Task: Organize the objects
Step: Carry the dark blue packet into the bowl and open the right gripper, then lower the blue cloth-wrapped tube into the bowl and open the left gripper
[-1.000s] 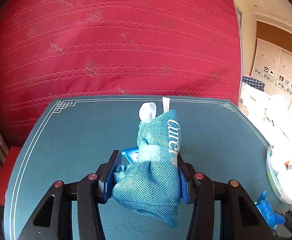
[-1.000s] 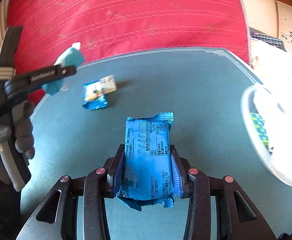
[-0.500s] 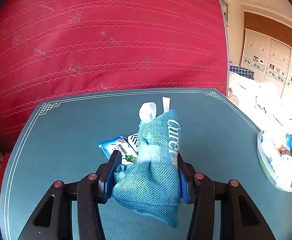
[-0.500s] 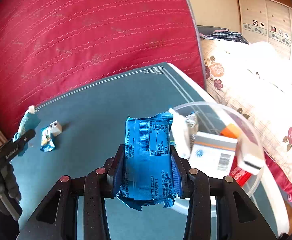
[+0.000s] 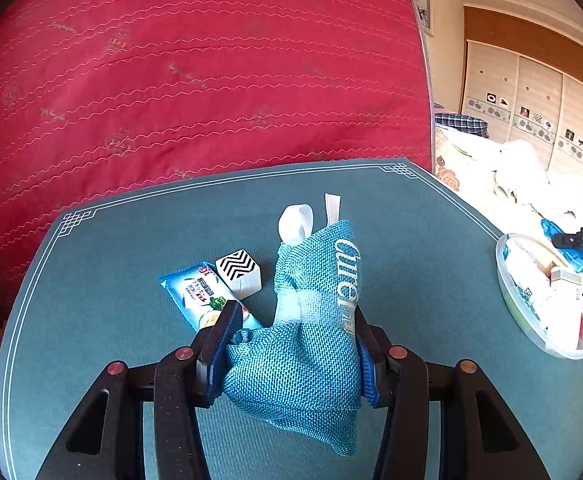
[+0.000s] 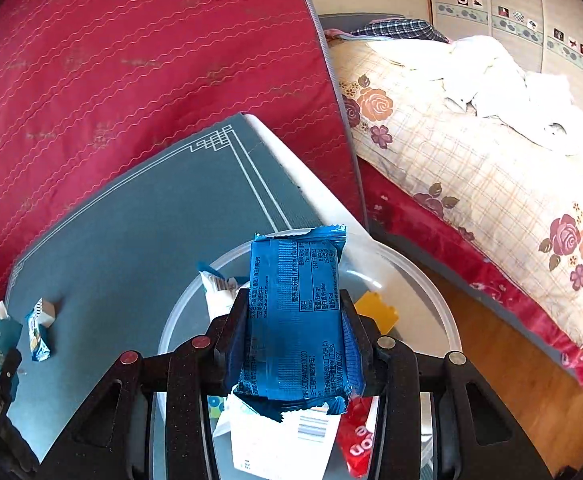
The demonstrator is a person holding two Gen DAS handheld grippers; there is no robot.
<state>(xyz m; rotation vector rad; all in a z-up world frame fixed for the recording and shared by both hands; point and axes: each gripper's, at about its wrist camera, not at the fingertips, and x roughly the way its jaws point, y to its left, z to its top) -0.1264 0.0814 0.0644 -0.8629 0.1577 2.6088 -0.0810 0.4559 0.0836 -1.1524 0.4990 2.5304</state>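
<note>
the right gripper [image 6: 297, 332] is clenched on a blue snack packet [image 6: 297, 320], which has been carried from over the bare green table [image 6: 143, 232] to directly above the clear plastic bowl [image 6: 431, 280] at the table's edge; a second ago the bowl lay well off to the side. the packet is judged ready to be dropped among the boxes and wrappers already in the bowl. the left gripper [image 5: 291, 344] is clenched on a teal mesh pouch [image 5: 307, 344], held over the table well apart from the bowl; a small snack packet [image 5: 203, 296] and a zigzag-patterned cube [image 5: 239, 274], touching each other, have come into sight beyond it.
</note>
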